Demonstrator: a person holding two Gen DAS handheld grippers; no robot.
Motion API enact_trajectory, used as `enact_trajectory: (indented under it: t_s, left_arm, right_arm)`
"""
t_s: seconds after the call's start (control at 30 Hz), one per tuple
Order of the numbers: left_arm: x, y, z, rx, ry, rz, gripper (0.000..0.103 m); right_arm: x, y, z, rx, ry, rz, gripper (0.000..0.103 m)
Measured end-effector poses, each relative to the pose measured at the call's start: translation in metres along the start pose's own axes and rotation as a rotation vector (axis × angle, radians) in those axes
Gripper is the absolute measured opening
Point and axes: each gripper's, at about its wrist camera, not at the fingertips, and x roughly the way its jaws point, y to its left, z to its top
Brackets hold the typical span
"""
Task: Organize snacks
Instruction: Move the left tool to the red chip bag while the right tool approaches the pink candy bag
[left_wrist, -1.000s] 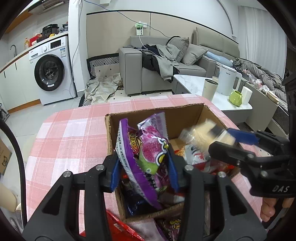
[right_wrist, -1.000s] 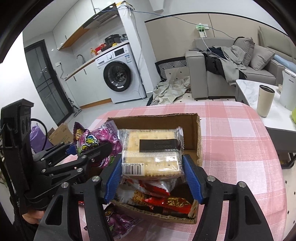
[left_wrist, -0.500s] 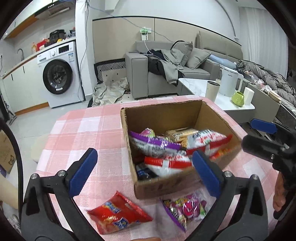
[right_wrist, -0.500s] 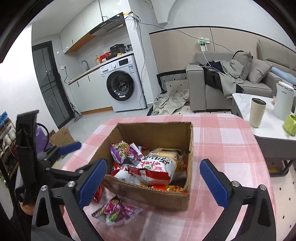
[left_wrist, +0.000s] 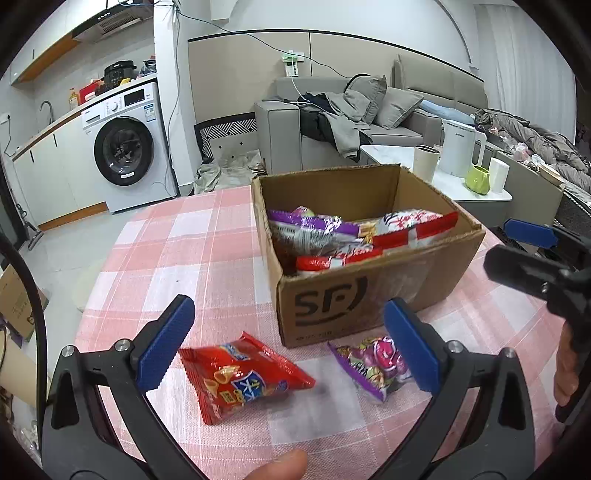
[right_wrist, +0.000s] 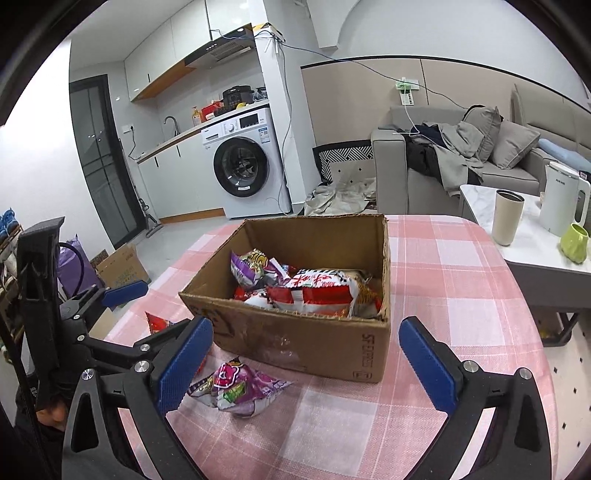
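Observation:
A cardboard box (left_wrist: 373, 291) (right_wrist: 317, 339) stands on the pink checked tablecloth and holds several snack packets (left_wrist: 332, 236) (right_wrist: 310, 288). A red snack packet (left_wrist: 240, 373) and a purple candy packet (left_wrist: 373, 365) lie on the cloth in front of the box. My left gripper (left_wrist: 288, 347) is open and empty, low over these two packets. My right gripper (right_wrist: 306, 362) is open and empty, near the box's front corner, with the purple packet (right_wrist: 236, 387) by its left finger. The red packet (right_wrist: 157, 323) is mostly hidden there.
The table's edge (left_wrist: 96, 280) runs along the left. A low white table (right_wrist: 532, 240) with a tumbler, kettle and green cup stands to the right. A sofa (left_wrist: 332, 122) and a washing machine (left_wrist: 125, 151) are beyond.
Both grippers let go of their packets into the box, opened wide and drew back. They now sit lower, in front of the box over the two loose packets.

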Motion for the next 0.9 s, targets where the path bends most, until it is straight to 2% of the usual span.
enact_trajectory:
  t_s: [0.27, 0.5, 0.9]
  left_arm:
    - [0.001, 0.005, -0.017, -0.006, 0.017, 0.010, 0.102]
    - [0.008, 0.017, -0.026, -0.027, 0.032, 0.018, 0.102]
    - [0.006, 0.037, -0.032, -0.033, 0.012, 0.054, 0.102]
  right_arm:
    - [-0.002, 0.001, -0.009, 0.013, -0.031, 0.009, 0.102]
    - [0.008, 0.008, -0.014, 0.003, -0.001, 0.036, 0.103]
    - [0.028, 0.022, -0.026, -0.001, 0.048, 0.067, 0.103]
